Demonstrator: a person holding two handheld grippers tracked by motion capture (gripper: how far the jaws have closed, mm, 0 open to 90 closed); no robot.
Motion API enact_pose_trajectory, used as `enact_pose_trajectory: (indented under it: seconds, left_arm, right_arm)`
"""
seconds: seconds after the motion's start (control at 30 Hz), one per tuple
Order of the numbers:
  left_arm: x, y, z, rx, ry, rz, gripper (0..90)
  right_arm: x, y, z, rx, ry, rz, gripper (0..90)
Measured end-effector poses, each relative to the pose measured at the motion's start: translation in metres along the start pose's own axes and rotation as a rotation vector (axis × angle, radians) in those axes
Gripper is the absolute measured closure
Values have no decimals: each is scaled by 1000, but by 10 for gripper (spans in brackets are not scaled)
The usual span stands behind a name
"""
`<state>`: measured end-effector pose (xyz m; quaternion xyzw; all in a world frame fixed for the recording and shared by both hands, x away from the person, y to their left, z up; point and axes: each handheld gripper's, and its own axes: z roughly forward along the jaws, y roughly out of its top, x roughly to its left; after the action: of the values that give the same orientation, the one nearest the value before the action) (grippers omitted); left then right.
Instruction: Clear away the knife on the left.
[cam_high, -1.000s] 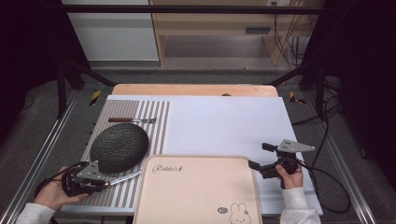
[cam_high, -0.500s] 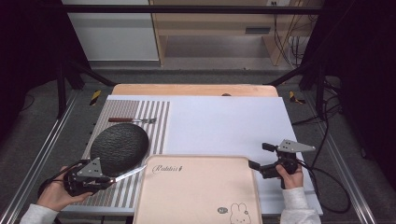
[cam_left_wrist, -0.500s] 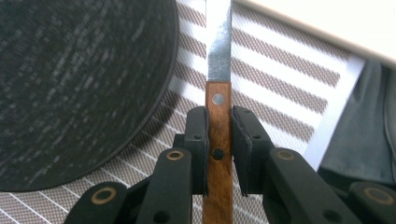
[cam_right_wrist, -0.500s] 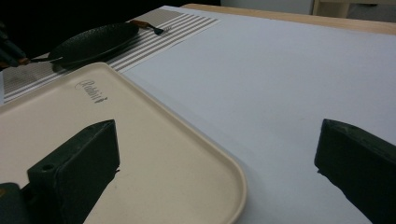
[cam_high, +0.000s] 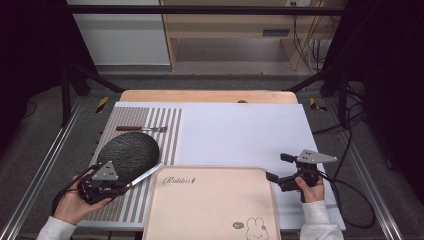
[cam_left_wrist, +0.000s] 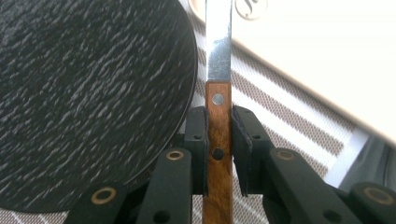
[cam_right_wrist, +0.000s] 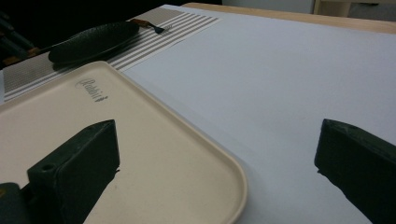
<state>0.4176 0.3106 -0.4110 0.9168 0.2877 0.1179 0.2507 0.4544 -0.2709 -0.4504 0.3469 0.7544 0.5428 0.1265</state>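
While gripping the knife (cam_left_wrist: 218, 126), left tongs (cam_left_wrist: 218, 140) hover (plate (cam_left_wrist: 88, 93) beside).

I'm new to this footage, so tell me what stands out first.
The left hand-held gripper is shut on a wooden-handled knife, beside a black textured plate on the striped mat. A cream tray sits at the near edge, with the right hand-held gripper open beside it.

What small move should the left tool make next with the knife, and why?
Probably carry the knife on toward the tray or set it beside the plate. The left tool is shut on its wooden handle, the blade pointing at the tray's corner above the striped mat.
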Motion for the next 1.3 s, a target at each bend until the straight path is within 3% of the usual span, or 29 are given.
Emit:
enact_pose_trajectory:
  seconds: [0.17, 0.37, 0.7, 0.93, 1.3]
  left_arm:
    - [-3, 9, 5, -18, 3, -34, 771]
    - [-6, 18, 12, -42, 35, -108, 771]
    - [-13, 31, 14, -119, 52, -201, 771]
    - [-26, 41, 15, -153, 46, -225, 771]
    - [-44, 46, 18, -139, 48, -247, 771]
  right_arm:
    - [0, 0, 0, -1, 0, 0, 3]
    - [0, 0, 0, 0, -1, -2, 3]
    - [0, 0, -1, 1, -2, -2, 3]
    - [0, 0, -1, -2, -1, 0, 3]
    - [0, 0, -1, -1, 0, -2, 3]
